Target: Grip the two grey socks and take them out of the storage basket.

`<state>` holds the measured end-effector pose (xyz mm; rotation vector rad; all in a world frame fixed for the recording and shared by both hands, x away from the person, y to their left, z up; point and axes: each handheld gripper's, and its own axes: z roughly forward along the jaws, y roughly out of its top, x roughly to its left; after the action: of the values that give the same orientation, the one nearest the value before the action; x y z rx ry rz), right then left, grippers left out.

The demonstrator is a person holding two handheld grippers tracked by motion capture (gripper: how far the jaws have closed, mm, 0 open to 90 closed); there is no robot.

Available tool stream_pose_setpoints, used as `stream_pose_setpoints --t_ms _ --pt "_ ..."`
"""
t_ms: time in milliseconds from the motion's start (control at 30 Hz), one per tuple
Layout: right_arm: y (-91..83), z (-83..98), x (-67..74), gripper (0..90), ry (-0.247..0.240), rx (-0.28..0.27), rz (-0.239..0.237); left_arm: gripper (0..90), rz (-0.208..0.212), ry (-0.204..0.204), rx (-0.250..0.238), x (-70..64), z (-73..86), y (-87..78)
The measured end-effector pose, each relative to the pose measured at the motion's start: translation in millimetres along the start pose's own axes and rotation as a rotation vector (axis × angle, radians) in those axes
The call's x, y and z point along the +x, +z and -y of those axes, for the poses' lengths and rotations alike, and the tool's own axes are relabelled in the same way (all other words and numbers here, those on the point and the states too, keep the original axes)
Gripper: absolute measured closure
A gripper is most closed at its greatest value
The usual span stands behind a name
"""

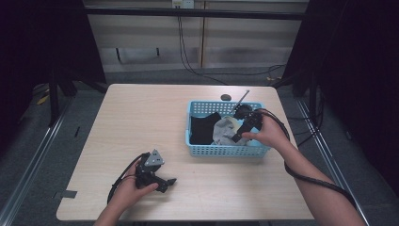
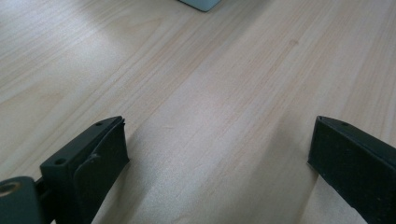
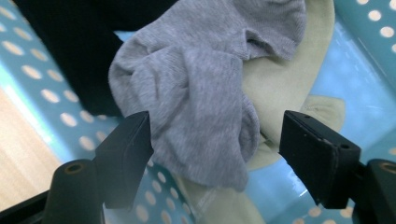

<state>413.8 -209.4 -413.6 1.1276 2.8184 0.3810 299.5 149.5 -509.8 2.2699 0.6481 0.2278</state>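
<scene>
Pale wood tabletop, blue perforated basket near right edge, right gripper spread around grey sock, left gripper spread, grey floor.

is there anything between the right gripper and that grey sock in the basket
Nothing visible. In the right gripper view the grey sock lies on top of the pale yellow-green cloth inside the blue basket, and the right gripper has open jaws on either side of it, pads not pressing.

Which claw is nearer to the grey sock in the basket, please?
Right. The right claw straddles the grey sock inside the basket; the left claw rests on the table.
</scene>
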Motion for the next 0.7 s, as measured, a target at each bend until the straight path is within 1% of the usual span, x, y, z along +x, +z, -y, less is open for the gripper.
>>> stream_pose_setpoints --t_ms 100,167,233,267,300,367,400,433,467,533,567,600,633,667,700 --pt "6.4 -1.1 -2.4 26.5 0.013 0.001 -0.007 3.8 0.0 0.001 0.0 0.0 0.0 0.0" --pt "11.0 -2.1 -3.8 26.9 0.015 0.014 -0.011 3.7 0.0 0.013 0.005 0.7 -0.2 -0.3" --pt "15.4 -2.7 -3.8 27.5 0.019 0.02 -0.011 3.6 -0.001 0.013 0.006 0.8 -0.2 -0.4" --pt "17.6 -3.2 -4.6 27.9 0.01 0.025 -0.013 3.6 0.0 0.014 0.006 0.8 -0.2 -0.4" --pt "22.1 -3.7 -5.0 28.5 0.015 0.026 -0.019 3.6 0.0 0.014 0.007 0.7 -0.2 -0.4" --pt "23.6 -3.7 -5.9 28.9 0.007 0.027 -0.019 3.6 -0.006 0.016 0.007 0.6 -0.2 -0.6" --pt "25.5 -3.9 -5.8 29.8 0.013 0.03 -0.021 3.5 0.003 0.01 0.007 0.4 -0.1 -0.3" --pt "29.8 -3.9 -5.9 31.7 0.012 0.034 -0.025 3.5 0.003 0.01 0.007 0.4 -0.1 -0.3" --pt "29.8 -3.9 -5.9 31.7 0.012 0.034 -0.025 3.5 0.003 0.011 0.007 0.4 -0.1 -0.3" --pt "33.6 -3.9 -6.3 35.8 0.004 0.041 -0.033 3.5 0.003 0.011 0.007 0.4 -0.1 -0.3" --pt "34.7 -4.1 -5.9 38.8 0.011 0.044 -0.04 3.5 0.003 0.011 0.008 0.3 -0.1 -0.3" --pt "36.3 -3.8 -5.5 45.2 0.019 0.047 -0.049 3.5 0.003 0.011 0.007 0.4 -0.1 -0.3" --pt "38.1 -3.3 -5.5 50.6 0.016 0.049 -0.062 3.5 0.003 0.011 0.007 0.3 -0.1 -0.3" --pt "39.9 -2.9 -4.8 56.0 0.006 0.063 -0.071 3.5 0.003 0.011 0.007 0.3 -0.1 -0.3" --pt "40.6 -2.7 -4.8 64.9 -0.006 0.068 -0.066 3.5 0.003 0.011 0.007 0.3 -0.1 -0.3"
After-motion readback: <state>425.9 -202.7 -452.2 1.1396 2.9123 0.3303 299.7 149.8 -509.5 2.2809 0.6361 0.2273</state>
